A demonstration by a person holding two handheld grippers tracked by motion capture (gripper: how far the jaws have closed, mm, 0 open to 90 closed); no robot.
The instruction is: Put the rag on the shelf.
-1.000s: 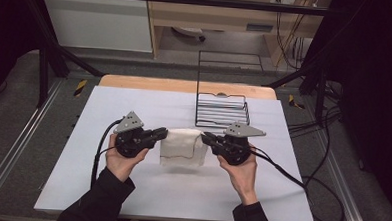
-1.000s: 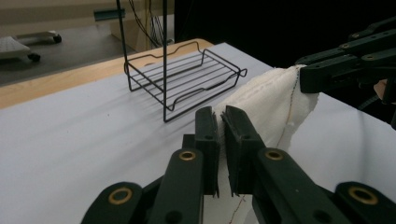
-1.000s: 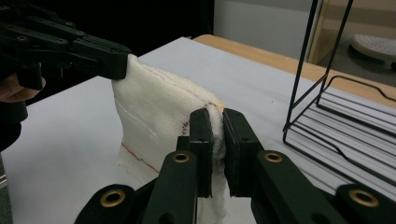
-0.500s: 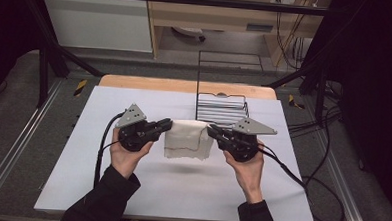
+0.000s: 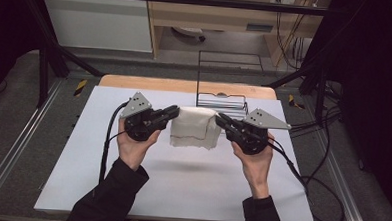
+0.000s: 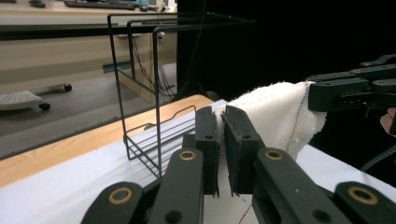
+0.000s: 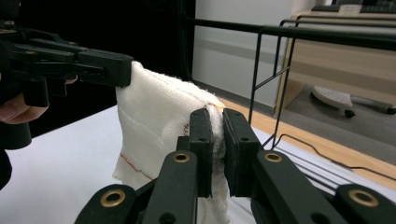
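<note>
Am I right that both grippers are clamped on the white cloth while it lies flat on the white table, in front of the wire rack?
Not quite: the cloth does not lie flat. The left gripper and right gripper hold it up by its two ends, and it hangs clear of the table, its shadow below it, as the high view shows. The wire rack does stand behind it.

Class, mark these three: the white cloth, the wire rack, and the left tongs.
white cloth (image 5: 195, 128), high view, middle of the hanging fold.
wire rack (image 6: 156, 70), left gripper view, near upright bar.
left tongs (image 5: 173, 111), high view, tips clamped on the cloth's edge.
</note>
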